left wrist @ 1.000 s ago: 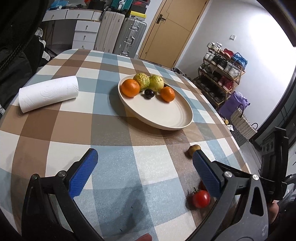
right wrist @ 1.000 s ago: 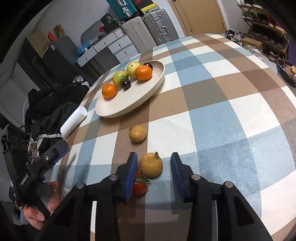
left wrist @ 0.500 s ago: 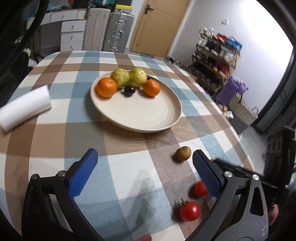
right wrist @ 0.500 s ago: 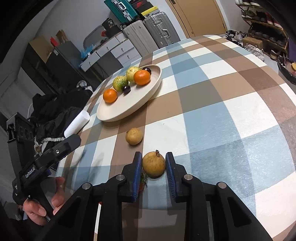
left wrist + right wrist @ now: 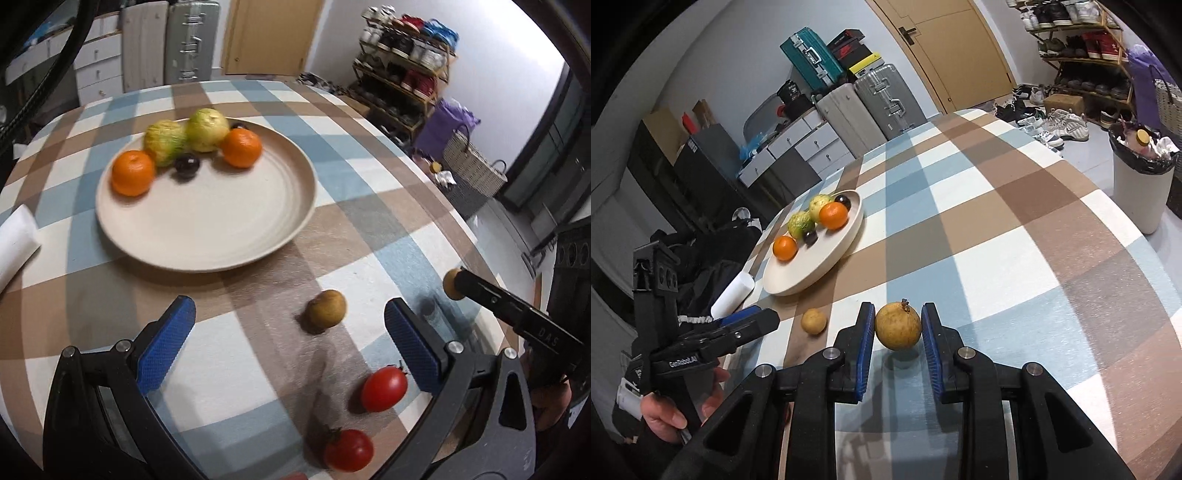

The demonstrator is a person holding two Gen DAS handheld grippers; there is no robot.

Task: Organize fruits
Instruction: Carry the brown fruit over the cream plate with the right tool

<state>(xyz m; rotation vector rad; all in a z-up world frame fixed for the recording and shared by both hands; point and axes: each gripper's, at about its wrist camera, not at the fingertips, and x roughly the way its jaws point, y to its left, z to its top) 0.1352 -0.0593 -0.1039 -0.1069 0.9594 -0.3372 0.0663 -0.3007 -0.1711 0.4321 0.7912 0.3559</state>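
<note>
My right gripper (image 5: 898, 326) is shut on a round tan fruit (image 5: 897, 325) and holds it above the checked tablecloth; the fruit also shows in the left wrist view (image 5: 451, 283). My left gripper (image 5: 286, 334) is open and empty above the table. A small brown fruit (image 5: 327, 308) lies between its fingers, further ahead. Two red tomatoes (image 5: 384, 384) (image 5: 349, 450) lie near its right finger. A beige plate (image 5: 221, 225) beyond holds two oranges (image 5: 133, 172), two green-yellow fruits (image 5: 205, 129) and dark plums (image 5: 186, 164).
A white paper towel roll (image 5: 14, 240) lies left of the plate. The table's right edge (image 5: 491, 258) is close to the held fruit. Suitcases, drawers, a shoe rack and a white bin (image 5: 1143, 184) stand around the table.
My right gripper closed on the tan fruit and lifted it off the table. My left gripper swung right and forward, bringing the tomatoes and small brown fruit closer.
</note>
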